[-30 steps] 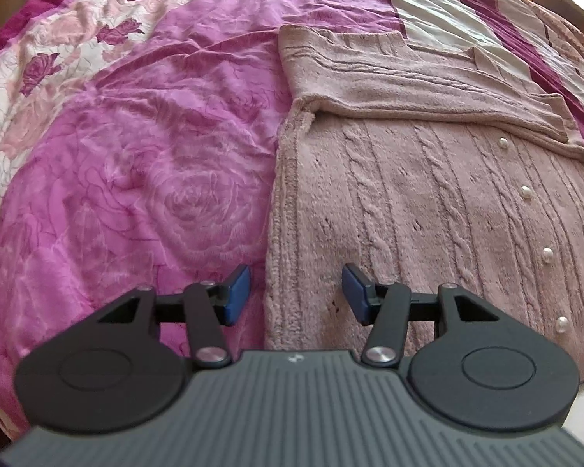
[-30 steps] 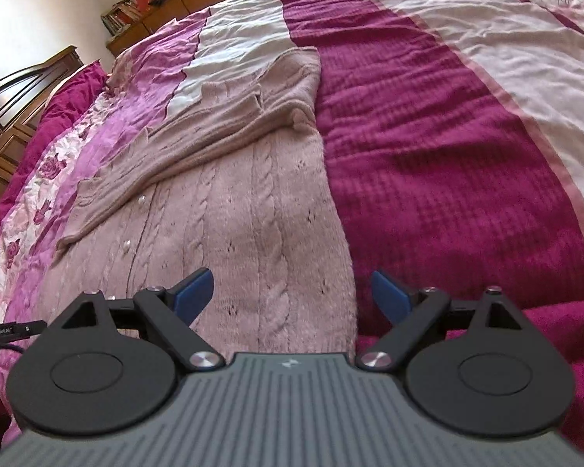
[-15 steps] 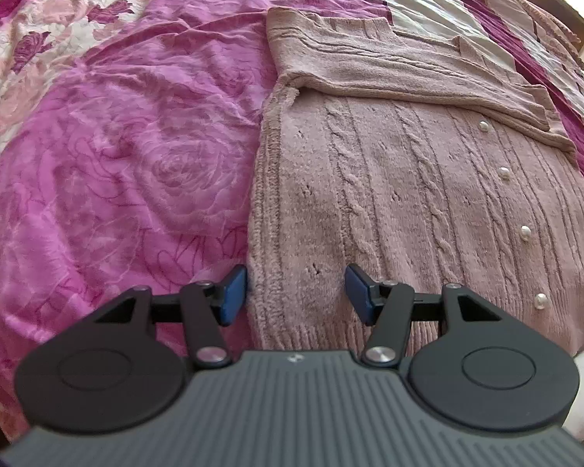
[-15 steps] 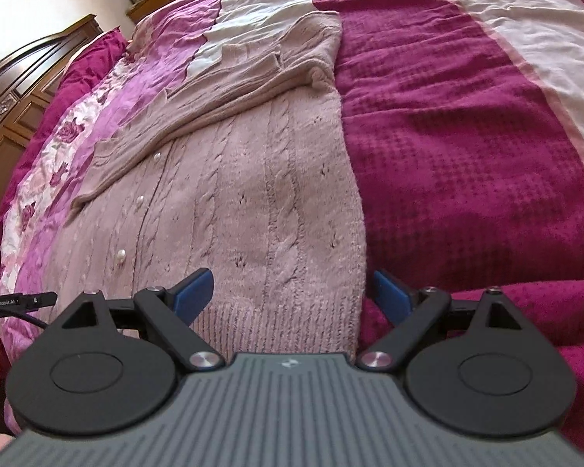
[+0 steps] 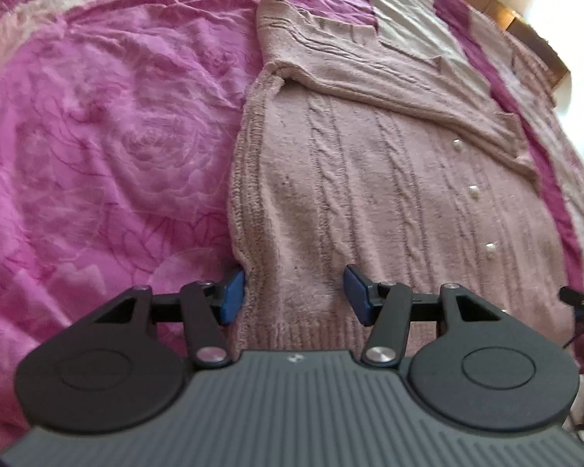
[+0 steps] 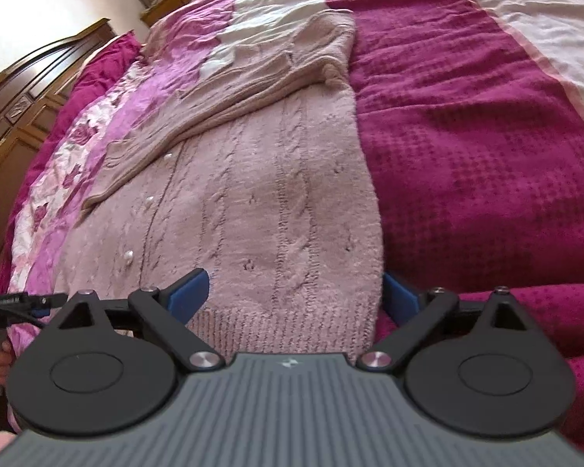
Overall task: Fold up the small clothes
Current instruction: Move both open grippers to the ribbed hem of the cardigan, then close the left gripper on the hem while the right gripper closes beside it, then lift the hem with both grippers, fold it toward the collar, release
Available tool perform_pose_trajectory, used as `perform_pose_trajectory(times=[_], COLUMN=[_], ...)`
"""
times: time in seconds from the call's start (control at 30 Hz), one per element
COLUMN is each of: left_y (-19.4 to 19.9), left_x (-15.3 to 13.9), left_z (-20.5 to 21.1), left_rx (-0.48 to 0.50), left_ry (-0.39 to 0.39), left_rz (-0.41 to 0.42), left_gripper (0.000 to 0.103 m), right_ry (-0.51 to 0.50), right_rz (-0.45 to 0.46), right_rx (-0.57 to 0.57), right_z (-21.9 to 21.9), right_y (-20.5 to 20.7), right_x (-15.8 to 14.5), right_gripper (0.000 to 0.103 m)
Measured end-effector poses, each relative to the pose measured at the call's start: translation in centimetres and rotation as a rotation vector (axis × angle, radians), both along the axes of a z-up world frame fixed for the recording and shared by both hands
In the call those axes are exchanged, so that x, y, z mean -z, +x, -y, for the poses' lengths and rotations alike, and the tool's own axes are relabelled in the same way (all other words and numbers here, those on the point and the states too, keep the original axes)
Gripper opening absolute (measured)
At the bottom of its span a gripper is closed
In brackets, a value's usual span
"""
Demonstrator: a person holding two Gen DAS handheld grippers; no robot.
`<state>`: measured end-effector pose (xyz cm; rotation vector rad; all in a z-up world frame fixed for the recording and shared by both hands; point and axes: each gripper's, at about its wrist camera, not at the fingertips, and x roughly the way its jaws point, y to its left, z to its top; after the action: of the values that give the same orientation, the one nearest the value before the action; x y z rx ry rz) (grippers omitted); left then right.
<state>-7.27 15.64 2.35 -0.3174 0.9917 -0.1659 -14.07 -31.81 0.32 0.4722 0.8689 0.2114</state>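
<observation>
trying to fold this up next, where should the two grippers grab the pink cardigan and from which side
Grip the cardigan at its ribbed hem, one bottom corner per gripper, coming from the hem end. The left gripper and right gripper, both open, already straddle those corners, and the sleeves lie folded across the far end.

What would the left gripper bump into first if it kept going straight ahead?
Most likely the pink knitted cardigan. The left gripper is open, straddling the cardigan's bottom corner, so the ribbed hem lies right between its fingers.
</observation>
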Motion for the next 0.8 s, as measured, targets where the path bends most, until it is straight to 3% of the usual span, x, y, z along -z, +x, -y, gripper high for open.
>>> perform_pose_trajectory(times=[0.17, 0.33, 0.43, 0.47, 0.5, 0.53, 0.6, 0.8], left_y=[-0.2, 0.0, 0.1, 0.2, 0.1, 0.1, 0.1, -0.3], left_x=[0.1, 0.4, 0.4, 0.4, 0.4, 0.4, 0.7, -0.5], left_z=[-0.1, -0.4, -0.4, -0.4, -0.3, -0.3, -0.6, -0.9], left_rx=[0.009, 0.001, 0.005, 0.009, 0.01, 0.008, -0.011, -0.022], left_ry=[-0.057, -0.113, -0.118, -0.115, -0.107, -0.102, -0.128, -0.198], left_rz=[0.006, -0.001, -0.001, 0.0, 0.005, 0.006, -0.003, 0.065], left_gripper=[0.054, 0.055, 0.054, 0.054, 0.046, 0.028, 0.017, 0.014], right_ry=[0.049, 0.031, 0.038, 0.044, 0.054, 0.064, 0.09, 0.18], right_rz=[0.008, 0.007, 0.004, 0.002, -0.001, -0.004, -0.002, 0.095], right_rx=[-0.031, -0.06, -0.042, -0.031, -0.019, -0.009, 0.009, 0.033], right_z=[0.3, -0.3, -0.1, 0.1, 0.3, 0.5, 0.8, 1.2], right_y=[-0.1, 0.4, 0.5, 0.6, 0.6, 0.7, 0.8, 0.7], right_x=[0.0, 0.0, 0.1, 0.2, 0.3, 0.4, 0.6, -0.5], right_gripper=[0.082, 0.074, 0.059, 0.048, 0.036, 0.03, 0.015, 0.009])
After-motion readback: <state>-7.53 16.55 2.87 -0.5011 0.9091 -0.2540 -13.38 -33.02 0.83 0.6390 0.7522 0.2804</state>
